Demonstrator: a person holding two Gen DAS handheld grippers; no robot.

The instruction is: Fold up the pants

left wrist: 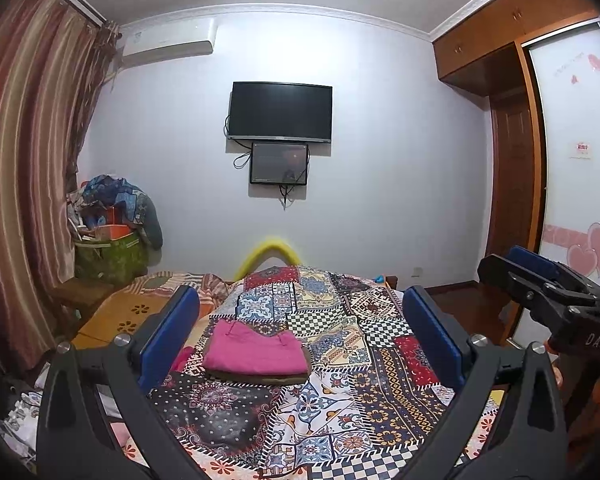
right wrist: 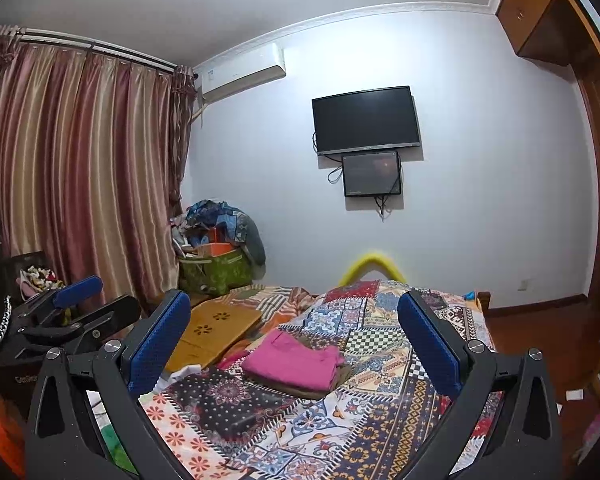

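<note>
Folded pink pants [left wrist: 256,350] lie on top of a folded brown garment [left wrist: 260,378] on the patterned bedspread [left wrist: 340,400]. The pink pants also show in the right wrist view [right wrist: 294,362]. My left gripper [left wrist: 300,332] is open and empty, held above the bed short of the stack. My right gripper [right wrist: 296,340] is open and empty too, held above the bed. The right gripper also shows in the left wrist view [left wrist: 540,280], and the left gripper shows in the right wrist view [right wrist: 82,300].
A wooden board with flower cut-outs [right wrist: 212,330] lies at the bed's left. A green box of clutter [right wrist: 216,268] stands by the striped curtain [right wrist: 80,168]. A TV [left wrist: 280,112] hangs on the far wall. A wardrobe [left wrist: 572,120] is at the right.
</note>
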